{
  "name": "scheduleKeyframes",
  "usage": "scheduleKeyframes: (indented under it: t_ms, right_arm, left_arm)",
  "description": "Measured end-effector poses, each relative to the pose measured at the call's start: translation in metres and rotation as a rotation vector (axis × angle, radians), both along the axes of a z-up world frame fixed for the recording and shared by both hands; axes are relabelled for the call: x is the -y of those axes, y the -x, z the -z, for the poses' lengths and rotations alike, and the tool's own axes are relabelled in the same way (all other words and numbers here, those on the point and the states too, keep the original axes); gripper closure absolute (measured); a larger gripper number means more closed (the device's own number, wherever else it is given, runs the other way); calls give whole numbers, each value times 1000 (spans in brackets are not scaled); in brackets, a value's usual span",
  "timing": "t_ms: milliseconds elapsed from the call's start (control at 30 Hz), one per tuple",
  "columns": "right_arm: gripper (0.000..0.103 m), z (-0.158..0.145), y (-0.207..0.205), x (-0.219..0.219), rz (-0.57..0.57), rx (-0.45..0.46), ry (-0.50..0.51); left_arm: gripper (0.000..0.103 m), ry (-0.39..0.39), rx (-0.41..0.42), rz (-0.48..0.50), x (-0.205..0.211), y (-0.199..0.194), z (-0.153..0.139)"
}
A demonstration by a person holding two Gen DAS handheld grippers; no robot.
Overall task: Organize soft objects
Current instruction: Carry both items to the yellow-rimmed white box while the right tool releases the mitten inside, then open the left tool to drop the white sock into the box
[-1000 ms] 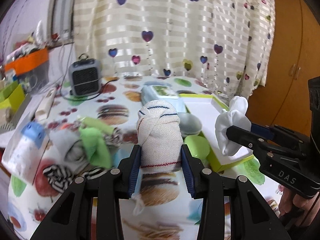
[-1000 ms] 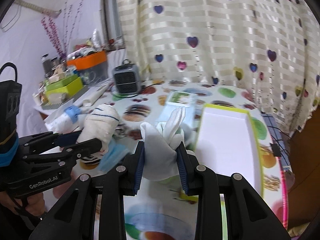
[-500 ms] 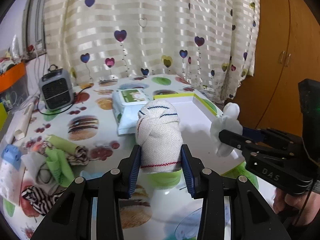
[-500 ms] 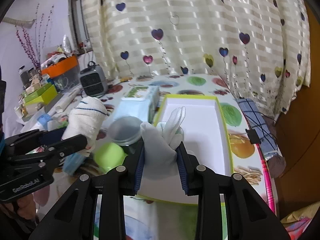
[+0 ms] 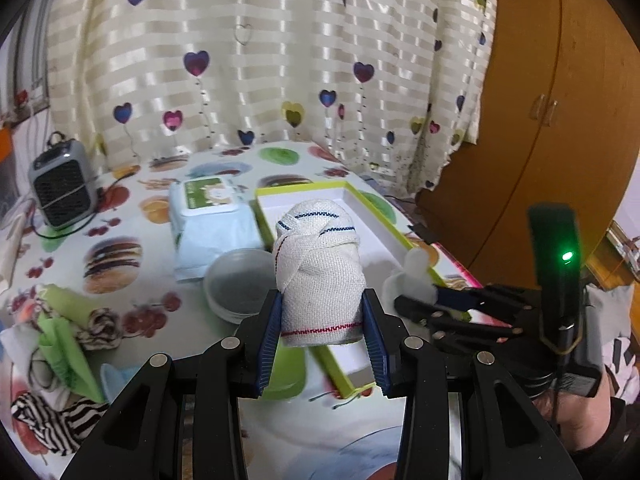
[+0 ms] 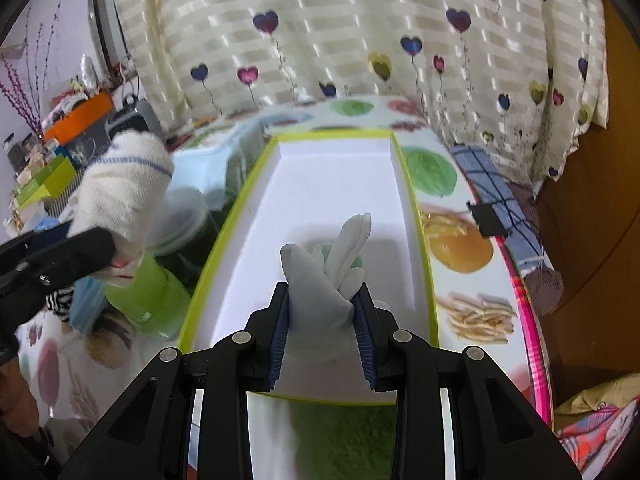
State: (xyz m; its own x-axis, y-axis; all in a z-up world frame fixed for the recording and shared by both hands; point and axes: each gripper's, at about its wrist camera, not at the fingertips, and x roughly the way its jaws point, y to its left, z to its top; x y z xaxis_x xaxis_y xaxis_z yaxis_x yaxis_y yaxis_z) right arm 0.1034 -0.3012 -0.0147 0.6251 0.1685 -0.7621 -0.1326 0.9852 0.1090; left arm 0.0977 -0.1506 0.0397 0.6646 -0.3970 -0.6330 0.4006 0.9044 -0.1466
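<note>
The white tray with the lime-green rim (image 6: 400, 168) shows only bare white floor, so by the look of it nothing has been sorted into it yet. Two items are on their way: the left tool (image 5: 322, 336) is clamped on a knotted white cloth bundle with blue and red stripes (image 5: 318, 264), and the right tool (image 6: 322, 332) is pinched narrow on a pale white glove (image 6: 320, 284) whose fingers stick up past the pads. More remains on the worktop (image 5: 132, 216): at about 8 o'clock in the left wrist view lies a heap of soft things, a zebra-striped cloth (image 5: 52, 420) and a light green cloth (image 5: 60, 356) among them, apart from the tray.

The right tool hangs over the near end of the tray, pointing along its length toward 12 o'clock, the glove above the tray floor; whether it touches I cannot tell. The left tool is held level and raised beside the tray's left rim, at about 9 o'clock from the right one, its bundle upright above a grey bowl (image 5: 236, 288) and a green cup (image 6: 148, 296). A blue wet-wipes pack (image 5: 208, 224) lies at 11 o'clock beyond it. My judgement is that both releases are close, the glove first.
</note>
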Motion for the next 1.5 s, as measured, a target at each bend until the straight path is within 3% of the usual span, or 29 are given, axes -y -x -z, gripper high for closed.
scheduleKeyframes:
  t_ms: [167,433,767,1200,1500]
  right_arm:
    - [55,-3,8,6,15,28,4]
    - [54,-16,17,18,57,67,32]
    - [54,-34,28,18,74,114,57]
    - [54,-64,51,-23,-2,188,95]
    - [54,-71,63,-62,-100,205,106]
  left_arm:
    - [65,3,-42,47,16,-6,10]
    - [64,-21,-109,102,38,-19,33]
    - [63,-34,-61,124,41,-7,24]
    - [63,-7,22,15,-6,30,-8]
    - [63,-5,30,-72,-43,49,-10]
